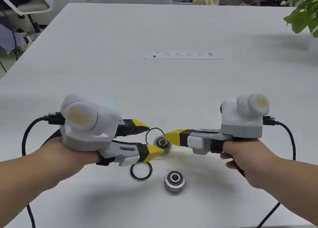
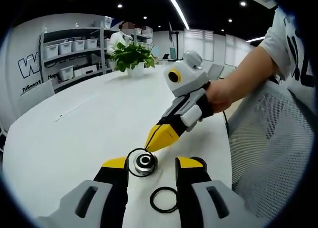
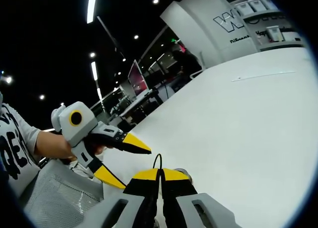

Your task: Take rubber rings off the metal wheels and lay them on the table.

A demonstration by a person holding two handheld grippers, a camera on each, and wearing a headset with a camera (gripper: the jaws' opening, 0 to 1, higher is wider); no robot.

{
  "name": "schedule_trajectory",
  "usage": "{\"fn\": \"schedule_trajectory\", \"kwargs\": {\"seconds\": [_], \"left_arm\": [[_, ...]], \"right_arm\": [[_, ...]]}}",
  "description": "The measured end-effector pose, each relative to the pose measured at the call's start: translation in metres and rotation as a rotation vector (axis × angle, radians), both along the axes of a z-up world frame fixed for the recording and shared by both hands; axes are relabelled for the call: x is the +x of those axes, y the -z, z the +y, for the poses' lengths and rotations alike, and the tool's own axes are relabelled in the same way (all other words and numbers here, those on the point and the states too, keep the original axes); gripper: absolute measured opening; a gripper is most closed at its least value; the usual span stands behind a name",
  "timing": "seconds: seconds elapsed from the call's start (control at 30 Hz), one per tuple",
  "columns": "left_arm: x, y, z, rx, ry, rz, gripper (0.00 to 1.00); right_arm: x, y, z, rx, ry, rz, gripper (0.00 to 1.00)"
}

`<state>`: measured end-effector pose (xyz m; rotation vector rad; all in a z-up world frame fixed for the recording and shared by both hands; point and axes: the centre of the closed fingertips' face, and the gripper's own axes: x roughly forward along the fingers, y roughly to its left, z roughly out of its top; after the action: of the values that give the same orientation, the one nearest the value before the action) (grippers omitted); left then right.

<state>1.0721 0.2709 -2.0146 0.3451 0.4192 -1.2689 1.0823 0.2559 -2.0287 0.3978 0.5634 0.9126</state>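
The metal wheel [image 2: 144, 162] is small and round, with a shiny grey rim and a dark hub. It is close to the near edge of the white, smooth tabletop [image 1: 99, 49]. Around it runs a thin black rubber ring [image 2: 132, 154], which is pulled out of shape on one side into a narrow loop. A second wheel [image 1: 175, 181] of the same kind lies bare, still nearer to that edge. Just beside it a loose ring [image 1: 141, 171], flat and round, lies on the tabletop.

Toward the middle of the tabletop lies a long white power strip [image 1: 183, 54]. A green leafy plant [image 1: 303, 12] is at the far right corner. In the left gripper view, shelves with pale bins [image 2: 74, 49] stand behind the table.

The left gripper [image 2: 152, 163] has its yellow-tipped jaws spread wide, and the metal wheel sits between them, closer to one jaw. I cannot tell if that jaw touches it. The right gripper [image 1: 169, 136] has its jaws pressed together on the rubber ring, whose black loop rises from between their tips in the right gripper view.
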Motion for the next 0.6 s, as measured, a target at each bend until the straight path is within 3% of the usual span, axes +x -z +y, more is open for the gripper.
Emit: {"fn": "schedule_trajectory", "kwargs": {"seconds": [0.17,0.6], "left_arm": [[-0.008,-0.01,0.01,-0.019,-0.013,-0.005,0.38],[-0.018,-0.019,0.041,-0.028,-0.049,-0.016,0.48]], "right_arm": [[-0.002,-0.003,0.004,0.013,-0.016,0.0,0.0],[-0.011,-0.003,0.015,0.033,-0.065,0.023,0.0]]}}
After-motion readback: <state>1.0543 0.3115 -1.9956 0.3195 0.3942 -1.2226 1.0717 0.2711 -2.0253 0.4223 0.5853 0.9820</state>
